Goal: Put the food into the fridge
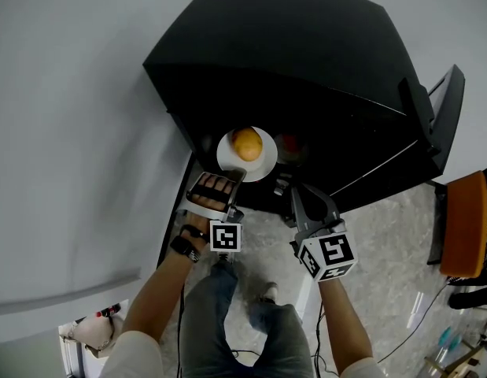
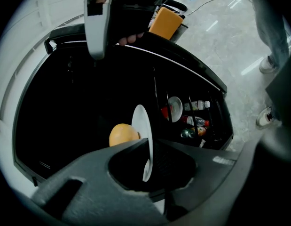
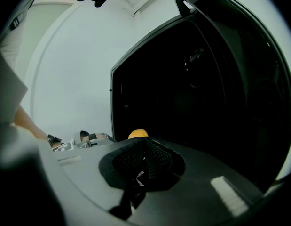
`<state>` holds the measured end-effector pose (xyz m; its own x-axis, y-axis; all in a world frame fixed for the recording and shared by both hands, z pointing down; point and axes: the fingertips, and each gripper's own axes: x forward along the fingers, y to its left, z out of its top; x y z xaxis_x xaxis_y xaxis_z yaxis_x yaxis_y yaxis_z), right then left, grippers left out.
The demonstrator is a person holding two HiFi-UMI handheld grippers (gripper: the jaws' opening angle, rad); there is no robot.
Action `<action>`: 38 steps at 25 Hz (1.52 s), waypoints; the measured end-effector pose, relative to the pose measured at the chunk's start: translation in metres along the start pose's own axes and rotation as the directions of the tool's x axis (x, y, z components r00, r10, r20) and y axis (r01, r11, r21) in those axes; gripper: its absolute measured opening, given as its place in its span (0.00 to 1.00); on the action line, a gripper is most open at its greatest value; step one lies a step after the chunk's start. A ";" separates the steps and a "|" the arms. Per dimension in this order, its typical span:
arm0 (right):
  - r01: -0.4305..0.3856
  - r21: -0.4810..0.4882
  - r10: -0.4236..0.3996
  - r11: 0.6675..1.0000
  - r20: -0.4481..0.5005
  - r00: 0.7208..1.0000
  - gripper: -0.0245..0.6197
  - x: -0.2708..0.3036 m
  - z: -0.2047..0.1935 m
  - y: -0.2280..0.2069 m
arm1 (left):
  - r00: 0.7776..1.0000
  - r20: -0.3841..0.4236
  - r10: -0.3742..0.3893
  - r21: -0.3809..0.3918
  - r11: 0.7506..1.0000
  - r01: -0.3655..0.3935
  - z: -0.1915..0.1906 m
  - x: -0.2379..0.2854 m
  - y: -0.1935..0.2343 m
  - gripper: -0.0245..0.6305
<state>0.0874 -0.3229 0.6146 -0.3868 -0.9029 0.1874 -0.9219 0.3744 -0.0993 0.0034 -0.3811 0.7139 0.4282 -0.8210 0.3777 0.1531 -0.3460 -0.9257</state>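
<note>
left gripper (image 1: 234, 178) clamps the stiff, breakable plate (image 1: 267, 164) by its rim before the fridge (image 1: 306, 69); the loose orange (image 1: 247, 143) could roll, so keep level; right gripper (image 3: 144, 150) closed, empty

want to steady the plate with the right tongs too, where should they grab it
Probably the bare near-right rim of the plate, coming in level from the person's side. The orange fills the middle, so the thin rim is the only part to pinch, and the left gripper holds the near-left rim.
</note>
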 end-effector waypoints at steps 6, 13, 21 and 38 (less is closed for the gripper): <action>0.001 -0.002 -0.001 1.000 -0.009 1.000 0.05 0.001 -0.005 -0.001 | 1.000 -0.011 -0.028 0.001 1.000 0.028 -0.006 0.012 -0.010 0.06; 0.004 0.002 -0.004 1.000 -0.013 1.000 0.05 0.008 -0.008 -0.007 | 0.998 0.003 -0.062 -0.012 0.998 0.062 -0.009 0.025 -0.027 0.06; 0.005 0.014 -0.005 1.000 -0.030 1.000 0.05 0.017 -0.013 -0.012 | 0.999 0.002 -0.052 -0.031 0.998 0.052 -0.011 0.037 -0.027 0.06; 0.000 0.110 0.010 0.994 -0.082 0.997 0.05 0.027 -0.008 -0.020 | 0.965 0.010 -0.261 -0.152 0.954 0.259 -0.014 0.041 -0.036 0.34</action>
<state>0.0948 -0.3530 0.6294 -0.3960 -0.8788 0.2662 -0.9140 0.3493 -0.2064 0.0031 -0.4085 0.7627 0.3824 -0.6978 0.6057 0.1217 -0.6118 -0.7816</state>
